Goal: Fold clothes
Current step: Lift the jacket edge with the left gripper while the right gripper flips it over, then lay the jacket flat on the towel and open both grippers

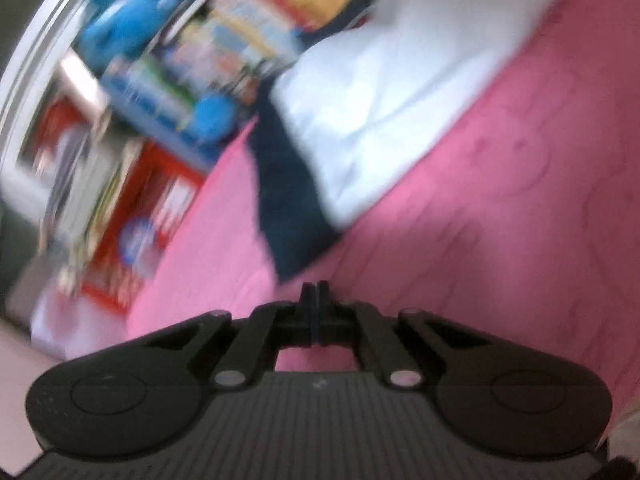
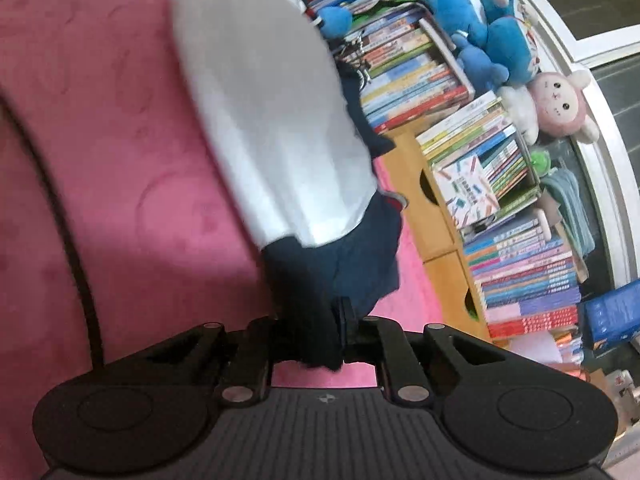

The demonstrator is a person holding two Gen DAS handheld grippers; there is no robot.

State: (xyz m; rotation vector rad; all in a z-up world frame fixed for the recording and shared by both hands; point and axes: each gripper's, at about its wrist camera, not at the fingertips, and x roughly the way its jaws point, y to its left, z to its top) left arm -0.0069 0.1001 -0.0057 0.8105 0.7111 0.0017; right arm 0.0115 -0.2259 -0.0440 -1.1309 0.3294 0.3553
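Note:
A white shirt with navy sleeves and trim lies on a pink bed cover (image 1: 500, 208). In the left wrist view the white body (image 1: 392, 80) stretches to the upper right and a navy sleeve (image 1: 288, 208) points toward my left gripper (image 1: 316, 292), which is shut and empty just short of the sleeve's end. In the right wrist view the white body (image 2: 272, 112) runs up the frame, and my right gripper (image 2: 334, 320) is shut on the navy sleeve (image 2: 344, 264), whose cloth is bunched between the fingers.
Beside the bed stand stacks of books (image 2: 520, 216) on wooden boxes (image 2: 432, 208), with blue plush toys (image 2: 476, 28) and a pink plush (image 2: 560, 104) by a window frame. A dark cable (image 2: 76, 248) crosses the pink cover. The left view is motion-blurred.

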